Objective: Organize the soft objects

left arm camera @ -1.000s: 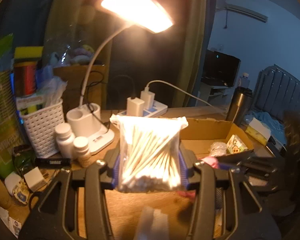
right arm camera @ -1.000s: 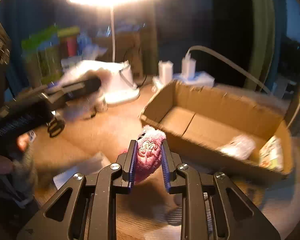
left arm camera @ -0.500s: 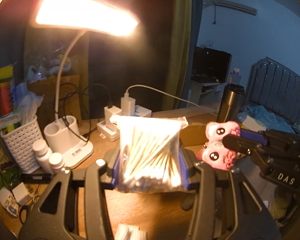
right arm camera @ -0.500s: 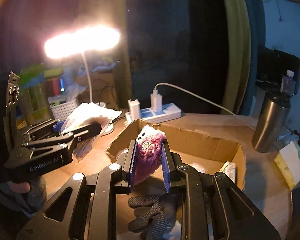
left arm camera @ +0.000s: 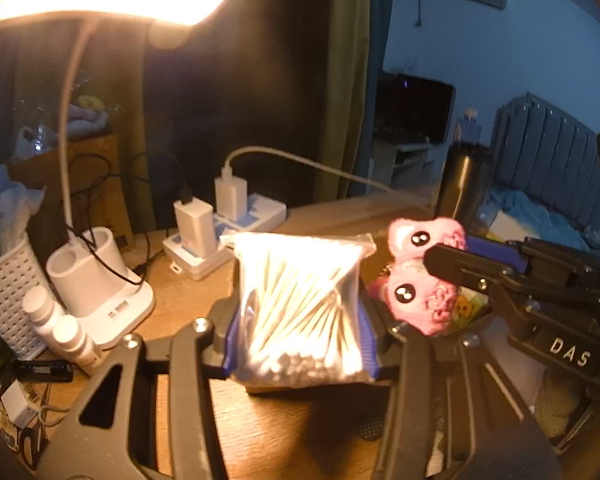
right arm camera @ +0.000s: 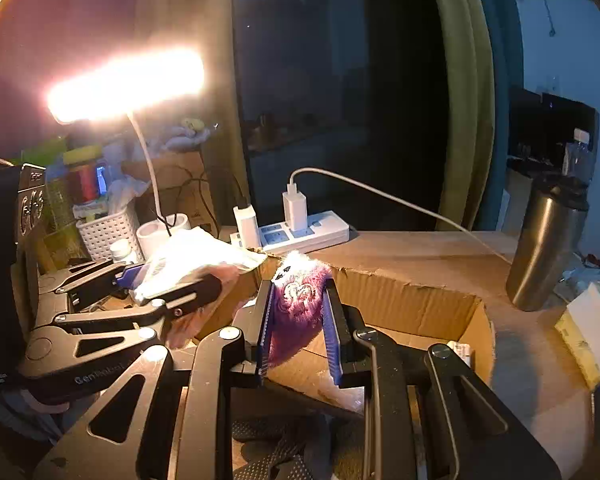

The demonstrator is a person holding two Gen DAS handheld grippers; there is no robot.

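The left gripper point(left arm camera: 300, 320) has its jaws clenched on a bag of cotton swabs point(left arm camera: 300, 304), held above the bench point(left arm camera: 300, 436) beside the cardboard box point(right arm camera: 400, 292). The right gripper point(right arm camera: 298, 320) grips a pink plush toy point(right arm camera: 296, 300) over the box's near-left corner. To do this well, carry each clear of the box wall — then lower inside before releasing, one at a time.

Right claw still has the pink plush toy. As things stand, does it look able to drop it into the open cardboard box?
Probably yes. The right claw grips the pink plush toy just above the open cardboard box, with nothing between them. The left claw, holding its clear bag of cotton swabs, stays to one side.
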